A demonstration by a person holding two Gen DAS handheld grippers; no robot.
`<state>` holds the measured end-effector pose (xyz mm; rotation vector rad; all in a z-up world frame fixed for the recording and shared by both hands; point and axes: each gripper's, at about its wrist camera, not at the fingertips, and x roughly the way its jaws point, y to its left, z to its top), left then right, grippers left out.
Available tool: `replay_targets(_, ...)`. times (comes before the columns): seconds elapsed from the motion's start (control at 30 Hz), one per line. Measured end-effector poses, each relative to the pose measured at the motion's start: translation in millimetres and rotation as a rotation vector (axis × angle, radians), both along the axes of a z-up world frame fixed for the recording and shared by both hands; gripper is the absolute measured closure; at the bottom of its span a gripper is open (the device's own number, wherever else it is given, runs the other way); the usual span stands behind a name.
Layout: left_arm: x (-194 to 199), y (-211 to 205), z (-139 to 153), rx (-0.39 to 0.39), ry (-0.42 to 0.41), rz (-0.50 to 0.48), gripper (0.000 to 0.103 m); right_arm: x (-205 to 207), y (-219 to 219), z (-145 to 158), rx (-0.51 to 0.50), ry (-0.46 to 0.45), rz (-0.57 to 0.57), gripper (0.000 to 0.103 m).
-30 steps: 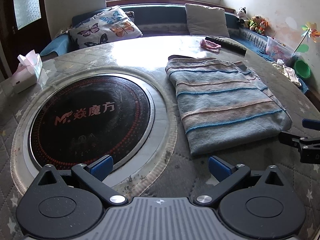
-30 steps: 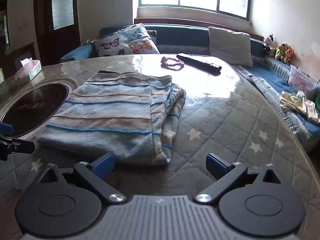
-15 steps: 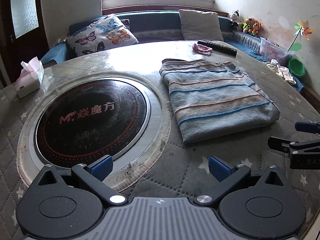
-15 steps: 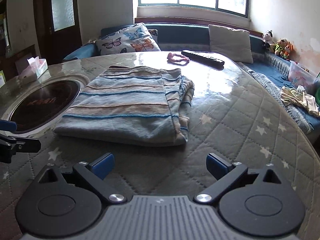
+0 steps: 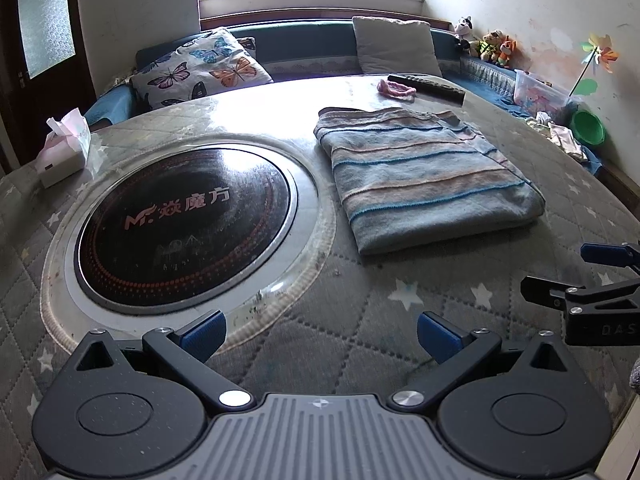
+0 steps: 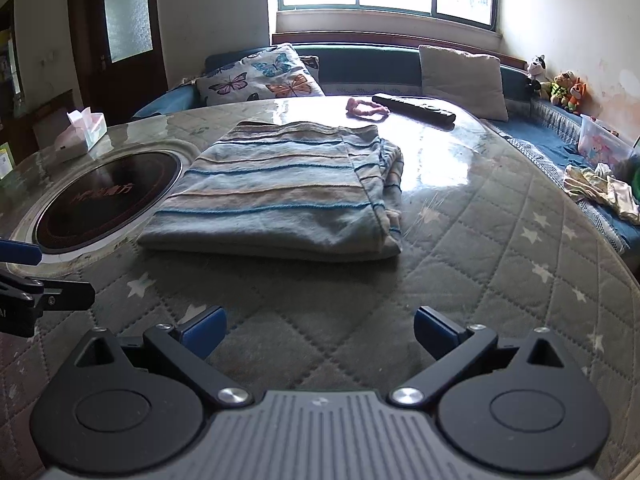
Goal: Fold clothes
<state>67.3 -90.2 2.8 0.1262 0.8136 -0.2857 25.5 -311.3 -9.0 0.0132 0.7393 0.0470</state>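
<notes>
The quilted table (image 5: 360,344) is showing more bare surface ahead of both tongs than a second ago, since they are backing away. The striped garment (image 6: 280,188) is lying folded, well ahead of the left gripper (image 5: 320,330) and right gripper (image 6: 320,326), both gaping and empty. The fold is probably finished.

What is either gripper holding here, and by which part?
Nothing. The left gripper and right gripper are both open, short of the folded garment, which lies free on the table.
</notes>
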Motion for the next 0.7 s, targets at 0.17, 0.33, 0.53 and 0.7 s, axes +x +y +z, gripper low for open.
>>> replay_targets(0.17,-9,0,-1,0.004,-0.001,-0.010,0.000,-6,7,0,-0.003,-0.001,0.007,0.000)
replay_targets(0.33,-15,0,-3,0.006,0.000,-0.014,0.000,-12,11,1,-0.001,-0.007,0.006,0.000)
replay_targets(0.53,-22,1,-3,0.004,-0.002,-0.014,0.000,-18,13,2,-0.001,-0.010,0.005,0.000)
replay_targets(0.7,-25,1,-2,0.001,-0.007,-0.016,0.000,-22,17,1,-0.003,-0.009,0.007,0.000)
